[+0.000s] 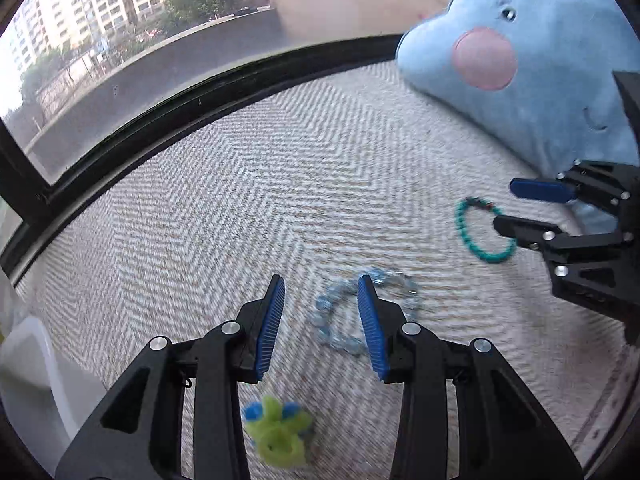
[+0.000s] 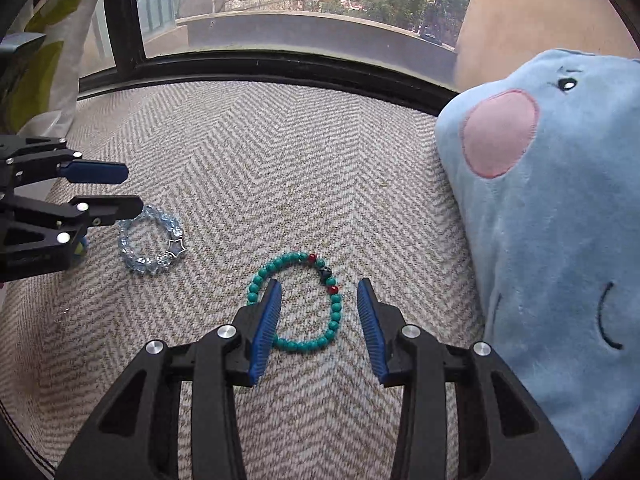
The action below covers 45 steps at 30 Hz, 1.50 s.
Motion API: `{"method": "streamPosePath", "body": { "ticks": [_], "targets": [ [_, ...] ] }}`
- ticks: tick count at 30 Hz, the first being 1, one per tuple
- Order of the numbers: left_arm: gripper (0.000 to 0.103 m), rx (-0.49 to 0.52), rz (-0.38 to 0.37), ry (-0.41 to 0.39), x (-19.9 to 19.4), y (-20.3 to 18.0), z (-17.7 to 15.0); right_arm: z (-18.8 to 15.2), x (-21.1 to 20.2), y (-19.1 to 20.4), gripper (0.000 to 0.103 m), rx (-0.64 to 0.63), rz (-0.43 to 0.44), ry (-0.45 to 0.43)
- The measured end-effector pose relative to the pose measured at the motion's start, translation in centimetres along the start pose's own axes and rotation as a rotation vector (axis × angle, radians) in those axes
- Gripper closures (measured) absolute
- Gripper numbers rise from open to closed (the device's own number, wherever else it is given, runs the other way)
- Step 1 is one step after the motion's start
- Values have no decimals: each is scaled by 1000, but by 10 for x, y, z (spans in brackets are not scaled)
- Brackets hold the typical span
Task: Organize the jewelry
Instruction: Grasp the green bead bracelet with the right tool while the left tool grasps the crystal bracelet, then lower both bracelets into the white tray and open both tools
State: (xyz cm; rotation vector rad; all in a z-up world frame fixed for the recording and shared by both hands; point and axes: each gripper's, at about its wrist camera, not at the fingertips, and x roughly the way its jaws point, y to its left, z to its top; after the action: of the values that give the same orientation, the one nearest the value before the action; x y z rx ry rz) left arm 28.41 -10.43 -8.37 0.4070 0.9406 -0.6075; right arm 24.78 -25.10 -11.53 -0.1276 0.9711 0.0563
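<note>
A clear pale-blue bead bracelet (image 1: 340,336) with a star charm lies on the herringbone cushion; it also shows in the right wrist view (image 2: 150,240). My left gripper (image 1: 320,292) is open and empty, its right finger over the bracelet's ring. A turquoise bead bracelet (image 2: 316,340) with red and dark beads lies flat; it also shows in the left wrist view (image 1: 480,236). My right gripper (image 2: 318,294) is open and empty just above it, its left finger over the ring's left side. A green and blue hair tie (image 1: 278,432) lies under my left gripper.
A big blue plush pillow (image 2: 560,220) fills the right side. A black window frame (image 2: 280,64) bounds the cushion at the back. A white container edge (image 1: 28,360) sits at the far left, and a patterned curtain (image 2: 48,60) hangs at the left.
</note>
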Motion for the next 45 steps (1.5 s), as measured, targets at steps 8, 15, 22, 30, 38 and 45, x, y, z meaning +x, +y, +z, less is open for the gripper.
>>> {"method": "streamPosePath", "body": {
  "ticks": [8, 15, 22, 30, 38, 45],
  "targets": [
    [64, 79, 48, 27, 25, -15, -1, -3, 12, -8, 63, -2, -12, 16],
    [84, 104, 29, 8, 25, -23, -7, -11, 11, -9, 68, 7, -9, -5],
    [93, 96, -7, -4, 23, -31, -11, -27, 0, -2, 96, -72, 16, -29],
    [93, 40, -14, -23, 15, -19, -8, -34, -8, -15, 97, -11, 34, -36],
    [93, 36, -40, -78, -43, -16, -6, -22, -61, -8, 97, -41, 50, -66],
    [93, -13, -33, -123, -137, 17, -30, 13, -136, 54, 97, -94, 115, -156]
  ]
}}
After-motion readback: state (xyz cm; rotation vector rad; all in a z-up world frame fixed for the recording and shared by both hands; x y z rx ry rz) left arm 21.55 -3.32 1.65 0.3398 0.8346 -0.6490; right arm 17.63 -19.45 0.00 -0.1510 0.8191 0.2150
